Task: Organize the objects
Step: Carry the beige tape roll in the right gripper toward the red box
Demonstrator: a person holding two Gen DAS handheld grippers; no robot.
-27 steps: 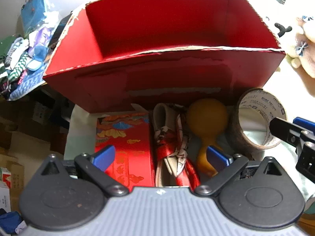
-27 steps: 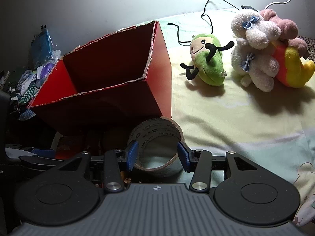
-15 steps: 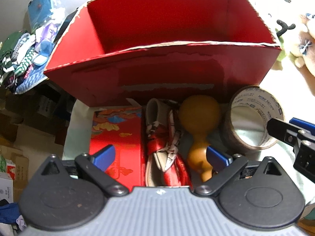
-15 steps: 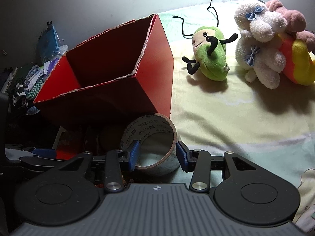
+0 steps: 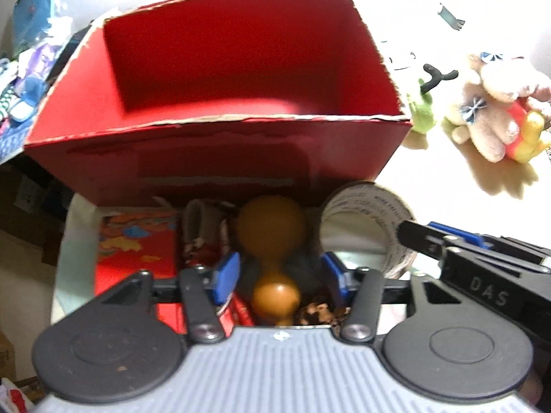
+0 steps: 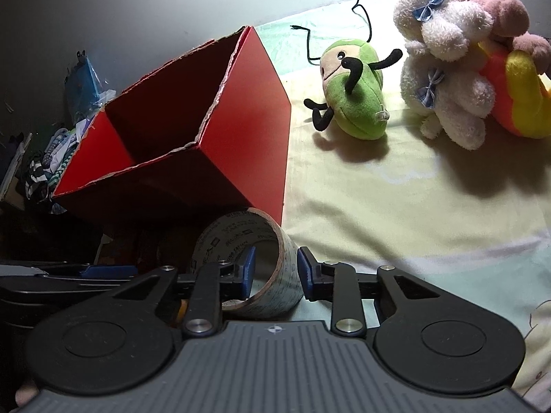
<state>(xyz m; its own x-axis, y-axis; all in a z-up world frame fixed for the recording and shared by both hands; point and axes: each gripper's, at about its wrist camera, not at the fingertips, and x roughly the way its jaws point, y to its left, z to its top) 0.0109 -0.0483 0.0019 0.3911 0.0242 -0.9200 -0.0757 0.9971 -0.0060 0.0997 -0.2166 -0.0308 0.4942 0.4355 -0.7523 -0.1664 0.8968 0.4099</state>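
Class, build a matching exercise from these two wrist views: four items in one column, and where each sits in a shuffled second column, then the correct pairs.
Items
1. Orange gourd-shaped wooden object
2. Brown packing tape roll
3. Open red cardboard box
4. Green plush toy with black limbs

Places
A. On the pale sheet, right of the box
B. Wall between the right hand-held gripper pads
C. Behind the gourd and tape
D. Between the left hand-held gripper pads

Pairs: 1-D, 2-B, 3-C, 4-A
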